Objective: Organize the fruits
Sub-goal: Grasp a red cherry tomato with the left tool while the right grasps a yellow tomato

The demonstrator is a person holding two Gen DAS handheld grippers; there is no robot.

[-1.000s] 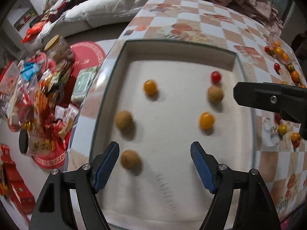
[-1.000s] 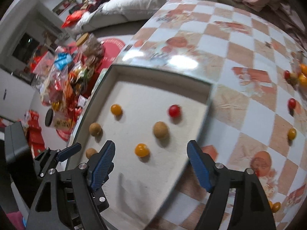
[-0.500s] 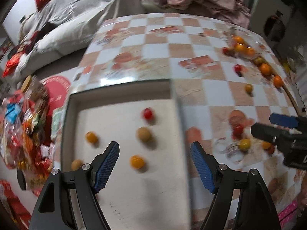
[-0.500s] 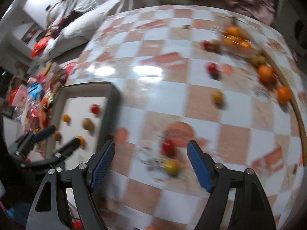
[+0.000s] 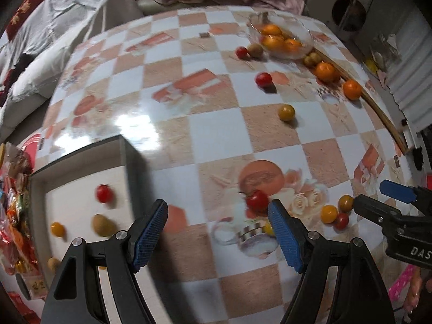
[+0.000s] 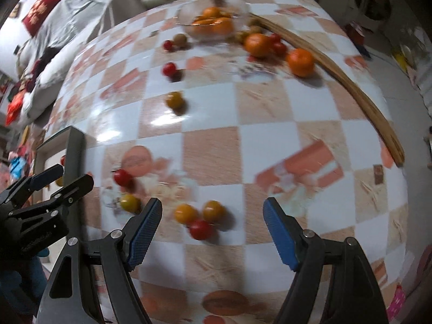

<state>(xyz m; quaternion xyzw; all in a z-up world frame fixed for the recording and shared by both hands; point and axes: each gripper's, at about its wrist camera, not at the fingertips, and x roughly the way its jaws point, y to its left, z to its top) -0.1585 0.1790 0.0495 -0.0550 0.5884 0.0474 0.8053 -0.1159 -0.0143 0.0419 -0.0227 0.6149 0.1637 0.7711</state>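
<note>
Hovering over a checkered tablecloth (image 5: 210, 135), both grippers stand with jaws spread and nothing between them.

Item 1, left gripper (image 5: 217, 236): blue pads wide apart. A red cherry tomato (image 5: 257, 199) sits just off the right pad at 12 o'clock; a yellow one (image 5: 267, 228) is half hidden behind that pad.

Item 2, right gripper (image 6: 212, 233): blue pads wide apart. Between and just ahead of them lies a cluster of three touching fruits: orange cherry tomato (image 6: 185, 213), second orange cherry tomato (image 6: 213, 211), red cherry tomato at the near edge (image 6: 200, 229).

Item 3, grey tray (image 5: 129, 172), at 9 o'clock. Only the left wrist view shows its white floor and contents: one red tomato in the tray (image 5: 104, 193), one brown fruit (image 5: 103, 225), one small yellow fruit (image 5: 57, 229), another brownish one lower at the edge. The right wrist view shows little more than the tray's wall.

Item 4, glass bowl (image 6: 186, 17) of oranges at 12 o'clock, far side. Loose beside it: two oranges (image 6: 257, 44) along a wooden strip (image 6: 351, 86). The right wrist view alone shows red tomatoes tucked between those oranges.

Item 5, mid-table strays: red tomato (image 5: 263, 79), yellow tomato (image 5: 286, 112), well apart from both grippers.

Both views are motion-blurred.
</note>
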